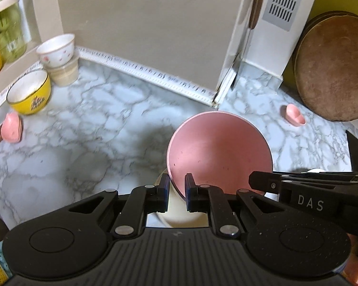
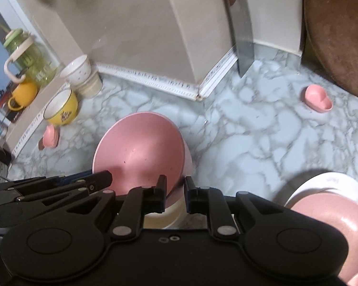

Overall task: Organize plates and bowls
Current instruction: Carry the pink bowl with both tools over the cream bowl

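Fingers of the left gripper pinch the near rim of a pink bowl, one finger outside the wall and one inside; the bowl is tilted, its mouth facing the camera. Right gripper comes at the same bowl from the other side, its fingers close together at the bowl's lower edge, but whether they actually clamp the rim cannot be told. Under the pink bowl sits a cream bowl, mostly hidden by the fingers and the bowl above it. At the near right, in the right wrist view, a pink plate lies on a white plate, both partly cut off by the gripper body.

All of this is on a marble-patterned desk. Farther out, three small pink dishes are scattered: one at the left edge and one at the right, well apart; the third is only the plate already named, so two dishes it is. Toward the back left corner a yellow bowl stands alone, and behind it a white flowered bowl is stacked in a beige bowl. On the ledge beyond are a green jar and a yellow mug. At the back right a round brown board leans against the wall, and a cleaver hangs on the white cabinet.
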